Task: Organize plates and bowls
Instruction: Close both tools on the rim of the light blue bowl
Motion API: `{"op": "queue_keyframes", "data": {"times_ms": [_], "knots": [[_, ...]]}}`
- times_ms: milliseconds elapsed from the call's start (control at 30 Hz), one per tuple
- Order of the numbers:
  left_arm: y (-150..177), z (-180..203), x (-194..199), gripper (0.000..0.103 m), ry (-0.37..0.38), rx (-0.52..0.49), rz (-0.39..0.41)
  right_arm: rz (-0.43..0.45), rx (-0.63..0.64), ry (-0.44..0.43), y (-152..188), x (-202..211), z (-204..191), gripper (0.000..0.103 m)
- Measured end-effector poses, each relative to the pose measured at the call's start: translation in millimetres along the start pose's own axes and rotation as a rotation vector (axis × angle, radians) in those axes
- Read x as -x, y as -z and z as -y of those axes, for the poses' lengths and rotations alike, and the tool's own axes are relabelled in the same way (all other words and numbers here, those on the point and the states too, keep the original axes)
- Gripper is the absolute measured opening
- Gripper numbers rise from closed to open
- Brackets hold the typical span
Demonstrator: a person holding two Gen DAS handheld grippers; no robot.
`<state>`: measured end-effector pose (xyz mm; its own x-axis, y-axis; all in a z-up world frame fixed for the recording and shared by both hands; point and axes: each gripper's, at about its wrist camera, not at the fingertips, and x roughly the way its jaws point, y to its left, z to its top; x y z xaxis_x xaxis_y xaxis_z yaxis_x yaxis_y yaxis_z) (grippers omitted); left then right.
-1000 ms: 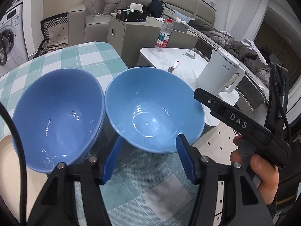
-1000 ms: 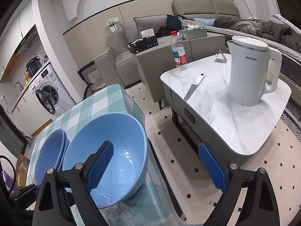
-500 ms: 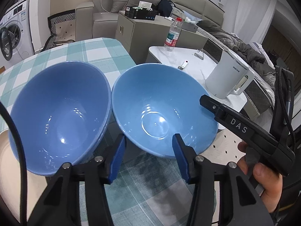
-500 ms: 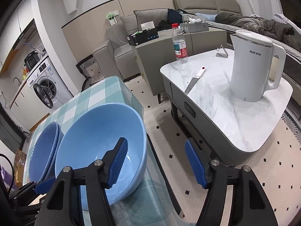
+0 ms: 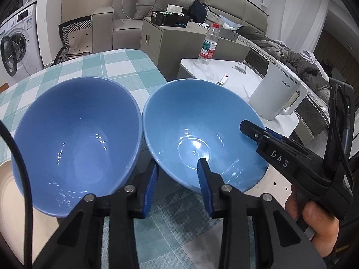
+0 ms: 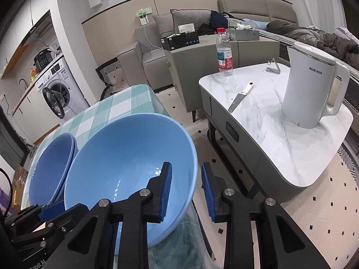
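Two blue bowls sit side by side on the checked tablecloth. The left one [image 5: 76, 139] looks like a stack of two nested bowls [image 6: 49, 168]. The right bowl [image 5: 197, 130] [image 6: 130, 163] lies near the table's right edge. My left gripper [image 5: 177, 174] straddles this bowl's near rim, one finger inside and one outside, with a gap still showing. My right gripper [image 6: 186, 188] straddles the bowl's right rim the same way, jaws narrowed but apart from the rim. A cream plate [image 5: 9, 204] lies at the lower left.
The table's right edge [image 6: 197, 224] drops to the tiled floor. A marble coffee table [image 6: 291, 134] stands to the right with a white kettle [image 6: 311, 89], a knife [image 6: 240, 98] and a water bottle [image 6: 224, 53]. A sofa and a washing machine stand behind.
Both grippers have moved in onto the right bowl's rim and their jaws have narrowed markedly around it. The bowls have not moved.
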<state>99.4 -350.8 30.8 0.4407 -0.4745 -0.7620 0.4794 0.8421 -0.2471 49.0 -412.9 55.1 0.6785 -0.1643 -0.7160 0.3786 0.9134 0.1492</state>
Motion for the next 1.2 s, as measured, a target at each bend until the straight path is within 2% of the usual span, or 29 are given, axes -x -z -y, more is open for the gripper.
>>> {"op": "queue_keyframes", "data": {"times_ms": [133, 733, 1200], "knots": [[-0.3, 0.7, 0.3, 0.034, -0.005, -0.008, 0.003, -0.001, 0.014, -0.012, -0.1, -0.7, -2.2, 0.023], [-2.4, 4.2, 5.9, 0.034, -0.011, -0.039, 0.015, 0.022, 0.053, 0.014, 0.9, 6.8, -7.6, 0.023], [-6.4, 9.1, 20.5, 0.034, -0.016, -0.068, 0.060, 0.069, 0.057, 0.020, -1.5, 25.3, -10.3, 0.023]]}}
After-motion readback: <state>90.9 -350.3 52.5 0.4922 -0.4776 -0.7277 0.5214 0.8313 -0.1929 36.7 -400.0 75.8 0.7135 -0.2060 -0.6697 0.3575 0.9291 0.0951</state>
